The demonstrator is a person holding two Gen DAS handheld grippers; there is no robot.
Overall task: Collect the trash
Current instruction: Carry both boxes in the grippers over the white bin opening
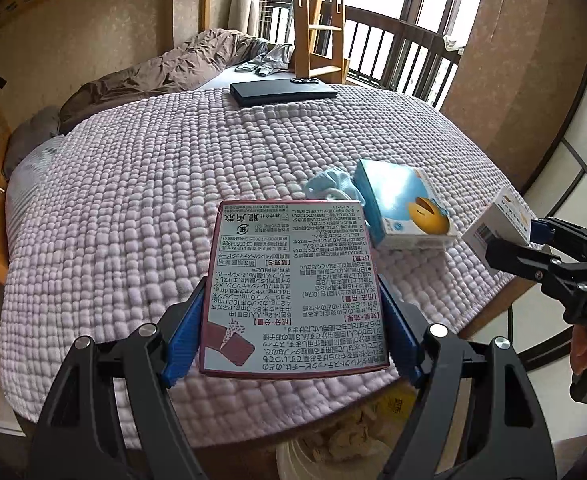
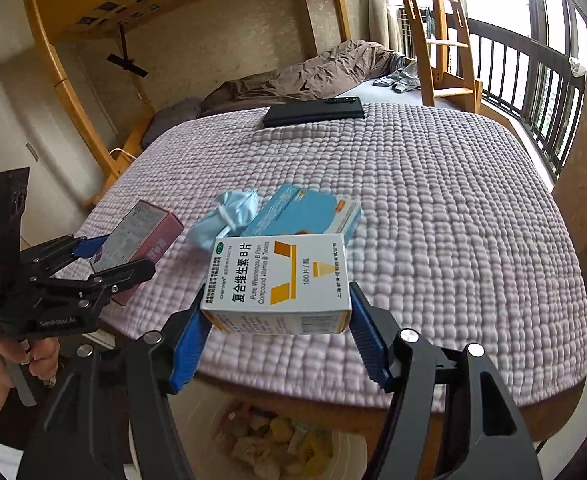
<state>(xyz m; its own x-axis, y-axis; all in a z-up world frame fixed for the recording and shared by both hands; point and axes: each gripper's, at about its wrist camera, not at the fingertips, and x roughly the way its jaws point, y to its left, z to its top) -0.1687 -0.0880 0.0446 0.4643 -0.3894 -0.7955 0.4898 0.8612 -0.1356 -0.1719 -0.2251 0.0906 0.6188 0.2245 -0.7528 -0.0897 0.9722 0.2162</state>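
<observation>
Carrying two boxes off the bed toward the bin below.
Left gripper point(image 1: 291, 320) clamps the maroon box point(image 1: 289, 288), right gripper point(image 2: 279, 332) the white box point(image 2: 279, 280); next, release over the bin point(image 2: 285, 444).

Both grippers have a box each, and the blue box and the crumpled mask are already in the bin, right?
Not quite. Each gripper does hold a box, but the blue box and the mask lie on the bed, not in the bin. The right wrist view shows it.
</observation>
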